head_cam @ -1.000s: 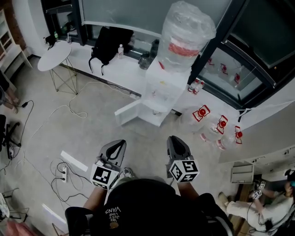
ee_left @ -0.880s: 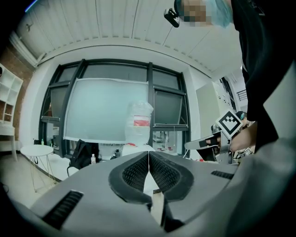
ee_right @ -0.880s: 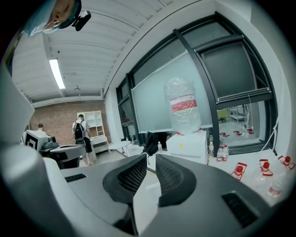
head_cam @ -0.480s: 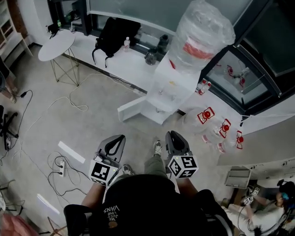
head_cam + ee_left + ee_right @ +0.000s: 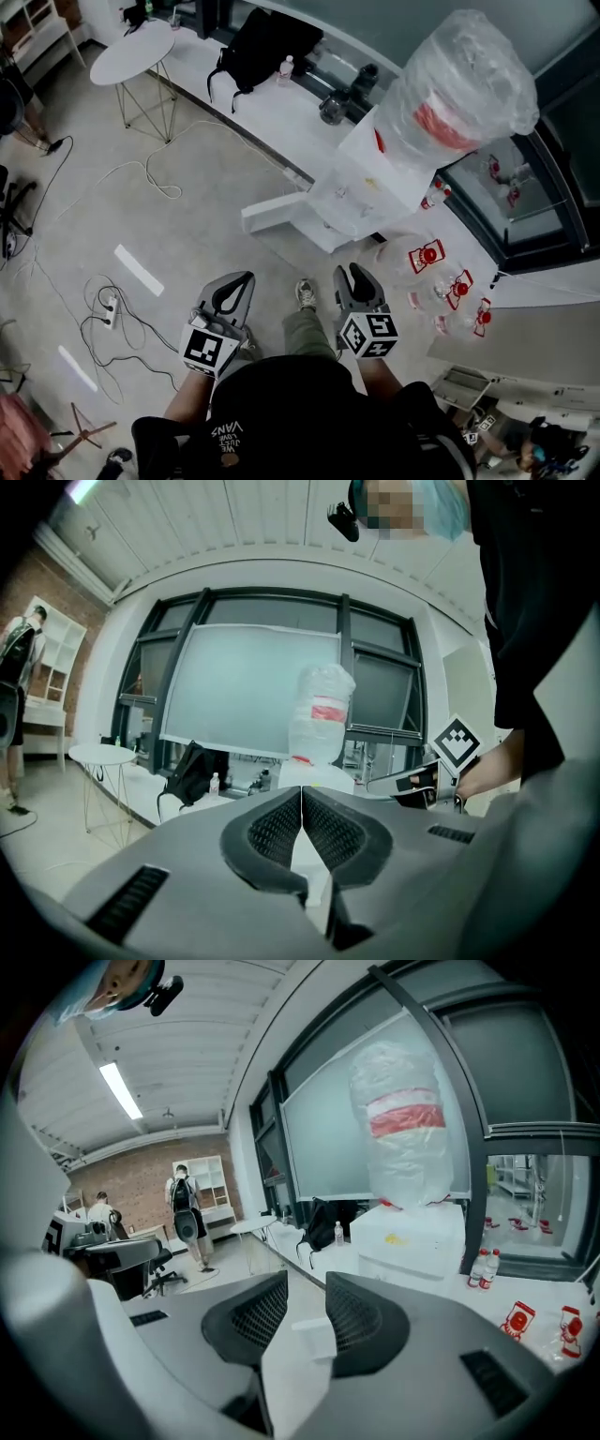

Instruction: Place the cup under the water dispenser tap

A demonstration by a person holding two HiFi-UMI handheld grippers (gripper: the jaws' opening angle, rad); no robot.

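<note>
Head view: left gripper (image 5: 231, 298) & right gripper (image 5: 358, 286) held low, water dispenser (image 5: 364, 183) well ahead; no cup anywhere in sight.

Left gripper view: fingers (image 5: 272, 829) pressed together, empty.

Right gripper view: fingers (image 5: 248, 1321) a narrow gap apart, nothing btwn.

Task looks unstarted, cup not yet in hand.
</note>
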